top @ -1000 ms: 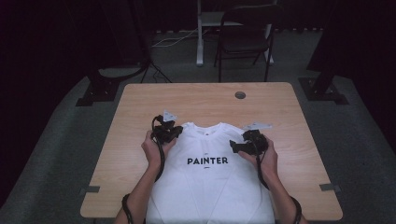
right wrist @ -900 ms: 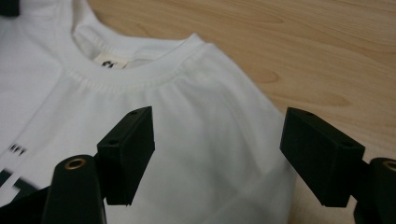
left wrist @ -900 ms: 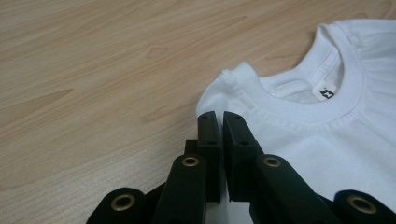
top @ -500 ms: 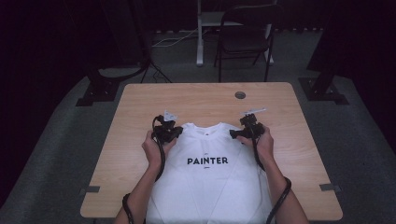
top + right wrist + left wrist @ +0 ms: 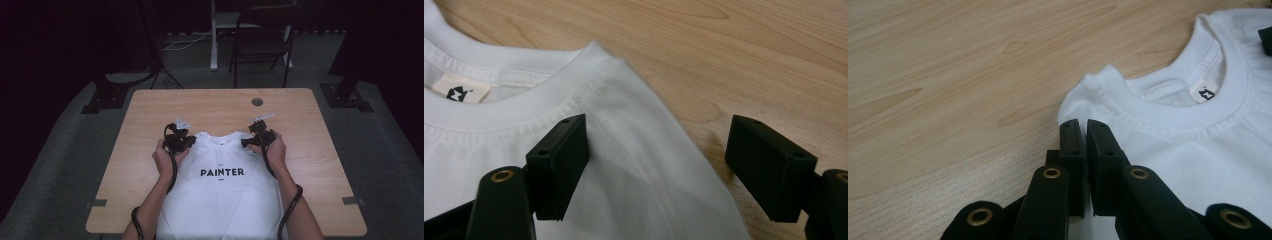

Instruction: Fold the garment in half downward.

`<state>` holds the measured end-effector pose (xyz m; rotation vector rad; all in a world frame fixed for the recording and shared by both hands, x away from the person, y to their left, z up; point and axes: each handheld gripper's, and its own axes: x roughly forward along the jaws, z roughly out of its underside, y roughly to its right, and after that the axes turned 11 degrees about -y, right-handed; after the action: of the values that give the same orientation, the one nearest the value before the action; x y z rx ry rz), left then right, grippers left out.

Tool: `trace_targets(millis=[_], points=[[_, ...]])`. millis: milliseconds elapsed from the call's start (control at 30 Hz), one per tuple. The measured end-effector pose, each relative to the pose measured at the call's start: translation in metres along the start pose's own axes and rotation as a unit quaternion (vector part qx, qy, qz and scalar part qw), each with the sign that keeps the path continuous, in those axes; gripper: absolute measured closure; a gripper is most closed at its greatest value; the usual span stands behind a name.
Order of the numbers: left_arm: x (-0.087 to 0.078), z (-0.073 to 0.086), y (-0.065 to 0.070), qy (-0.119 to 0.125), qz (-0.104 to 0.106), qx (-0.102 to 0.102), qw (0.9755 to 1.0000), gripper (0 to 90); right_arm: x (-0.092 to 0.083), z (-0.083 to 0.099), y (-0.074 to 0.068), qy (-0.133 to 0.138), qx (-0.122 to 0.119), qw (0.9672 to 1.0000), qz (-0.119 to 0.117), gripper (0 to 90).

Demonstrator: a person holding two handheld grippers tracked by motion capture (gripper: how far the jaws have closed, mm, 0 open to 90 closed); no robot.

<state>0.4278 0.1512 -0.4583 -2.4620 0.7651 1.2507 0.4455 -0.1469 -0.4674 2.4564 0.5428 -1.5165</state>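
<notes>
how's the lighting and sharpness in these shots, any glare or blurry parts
High view: the table is lit while the floor and chair behind sink into dark. Left gripper view: evenly lit, wood grain and T-shirt collar crisp, near claw softer. Right gripper view: the claw casts a soft shadow on the shirt; no glare.

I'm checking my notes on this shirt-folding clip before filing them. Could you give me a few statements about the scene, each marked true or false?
1. The white T-shirt reads PAINTER on its chest. True.
2. The left gripper has its jaws wide open. False: they are shut at the shirt's shoulder edge, beside the collar.
3. The right gripper is open, its jaws straddling the shirt's other shoulder. True.
4. The shirt lies on a glass table. False: the table is wooden.
5. A folding chair stands beyond the table. True.
</notes>
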Motion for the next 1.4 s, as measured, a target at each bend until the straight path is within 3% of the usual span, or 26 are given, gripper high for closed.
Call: trace_targets(millis=[333,500,967,1067,1167,1200,1300,1400], points=[[0.002,0.000,0.002,-0.004,-0.001,0.000,1.0000,87.1,0.000,0.001,-0.001,0.003,0.001,1.0000,0.003,25.9],[0.001,0.000,0.002,-0.005,-0.001,-0.001,1.0000,87.0,-0.001,0.003,-0.002,0.012,0.001,0.9999,0.006,33.0],[0.002,0.005,0.007,-0.011,-0.002,-0.013,0.9999,86.9,-0.005,0.006,-0.022,0.020,0.001,0.9997,0.011,75.5],[0.003,0.006,0.010,-0.013,-0.005,-0.022,0.9997,87.0,-0.005,0.011,-0.029,0.034,0.016,0.9992,0.016,83.6],[0.002,0.005,0.012,-0.017,-0.011,-0.022,0.9996,86.9,-0.005,0.013,-0.031,0.038,0.022,0.9989,0.017,85.6],[0.001,0.004,0.014,-0.016,-0.017,-0.024,0.9994,87.0,-0.005,0.015,-0.030,0.044,0.035,0.9984,0.011,86.5],[-0.001,0.002,0.018,-0.020,-0.033,-0.015,0.9991,86.9,-0.006,0.018,-0.030,0.050,0.045,0.9977,0.010,86.9],[-0.006,0.002,0.022,-0.009,-0.032,-0.031,0.9989,86.9,-0.006,0.024,-0.030,0.062,0.067,0.9958,0.007,86.9]])
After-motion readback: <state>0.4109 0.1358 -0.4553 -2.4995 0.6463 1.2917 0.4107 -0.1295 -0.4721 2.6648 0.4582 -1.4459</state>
